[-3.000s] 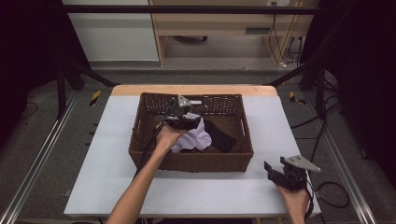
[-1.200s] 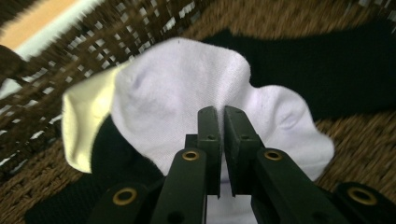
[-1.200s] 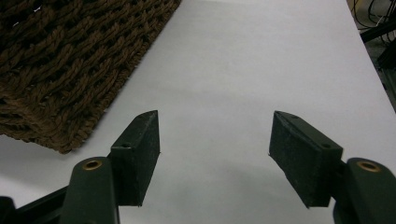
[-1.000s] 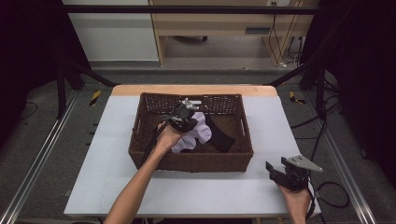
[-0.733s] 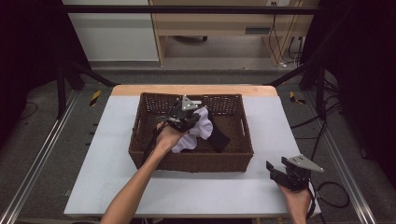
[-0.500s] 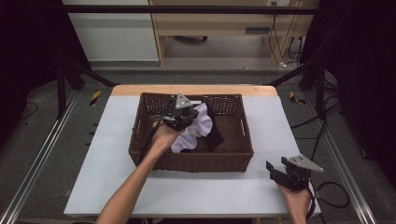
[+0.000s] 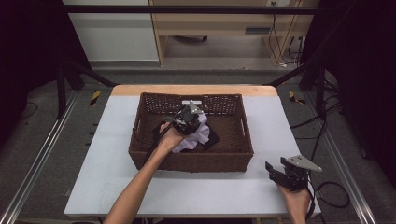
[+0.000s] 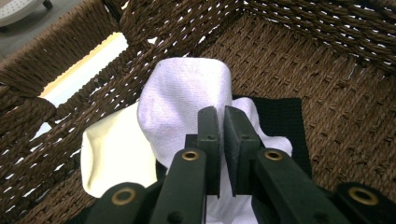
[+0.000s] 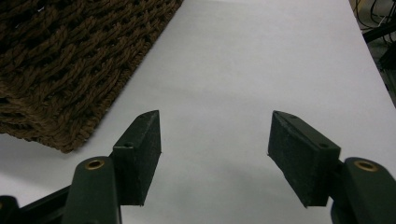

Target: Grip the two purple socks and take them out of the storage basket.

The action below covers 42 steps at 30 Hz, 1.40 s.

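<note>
Now, step: lift white cloth clear of basket, toward 6 o'clock.
L gripper: jaws just eased, cloth between, barely pinched; re-squeeze.
R gripper: jaws apart, idle.

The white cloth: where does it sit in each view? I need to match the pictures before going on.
High view: the white cloth lies mid-basket, under the left gripper.
Left gripper view: the cloth bulges up at centre, a fold between the jaws, which have just been opening.
Right gripper view: not in it.
Shared landmark: the brown wicker basket.
</note>
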Each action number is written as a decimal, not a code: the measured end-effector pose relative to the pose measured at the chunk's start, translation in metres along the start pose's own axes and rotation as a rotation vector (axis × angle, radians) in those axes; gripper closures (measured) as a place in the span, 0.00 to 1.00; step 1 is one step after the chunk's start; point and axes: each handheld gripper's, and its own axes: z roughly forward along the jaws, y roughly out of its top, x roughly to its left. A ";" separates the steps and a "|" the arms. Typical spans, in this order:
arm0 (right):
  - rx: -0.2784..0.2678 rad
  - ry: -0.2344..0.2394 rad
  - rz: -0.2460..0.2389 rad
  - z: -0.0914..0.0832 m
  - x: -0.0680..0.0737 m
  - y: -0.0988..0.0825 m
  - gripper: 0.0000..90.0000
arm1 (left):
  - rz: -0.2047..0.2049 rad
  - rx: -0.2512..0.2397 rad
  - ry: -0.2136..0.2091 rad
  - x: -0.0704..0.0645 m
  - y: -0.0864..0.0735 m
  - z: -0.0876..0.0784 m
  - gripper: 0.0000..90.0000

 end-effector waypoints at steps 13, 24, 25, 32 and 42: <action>0.007 0.000 0.001 0.001 0.001 0.000 0.38 | -0.012 0.002 -0.016 0.006 -0.012 -0.017 0.67; 0.007 -0.004 -0.008 0.001 0.000 0.000 0.38 | -0.051 0.042 -0.035 0.012 -0.018 -0.011 0.95; 0.008 -0.004 -0.007 0.001 0.000 0.000 0.38 | -0.059 0.030 -0.038 0.013 -0.019 -0.013 0.95; 0.010 -0.004 -0.004 0.001 0.000 0.000 0.38 | -0.066 -0.106 -0.008 0.016 -0.017 -0.042 0.95; 0.007 -0.003 0.000 0.000 0.000 0.000 0.38 | -0.065 -0.232 -0.010 0.012 -0.006 -0.076 0.96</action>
